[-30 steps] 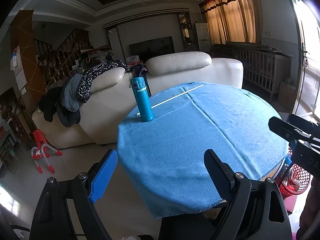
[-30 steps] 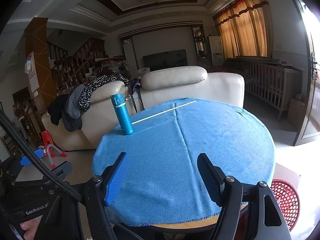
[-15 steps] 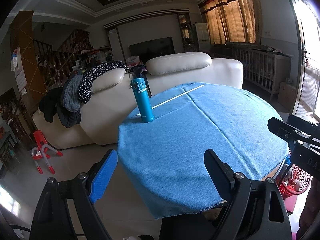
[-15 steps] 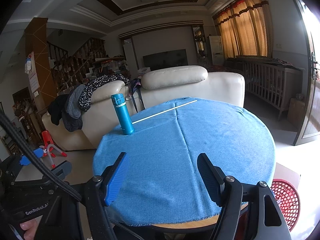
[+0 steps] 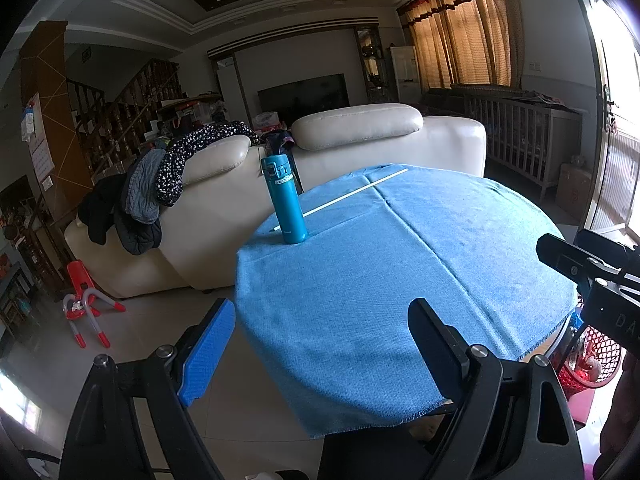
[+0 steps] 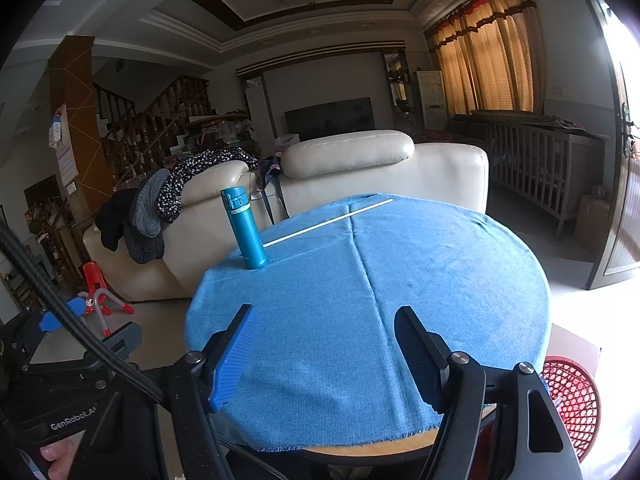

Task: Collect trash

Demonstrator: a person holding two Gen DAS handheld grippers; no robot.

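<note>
Both grippers, left (image 5: 320,344) and right (image 6: 324,348), gape empty above the blue tablecloth's (image 6: 400,292) near edge; a stick (image 6: 328,222) and a bottle (image 6: 246,232) sit near the far edge, well apart from the fingers.

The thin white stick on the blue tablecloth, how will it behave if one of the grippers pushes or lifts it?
The thin white stick looks long, slender and probably light, so lifted by one end it may flex or swing. It looks round, so a sideways push could roll it across the blue tablecloth. One end lies by the teal bottle, which might tip if nudged.
</note>
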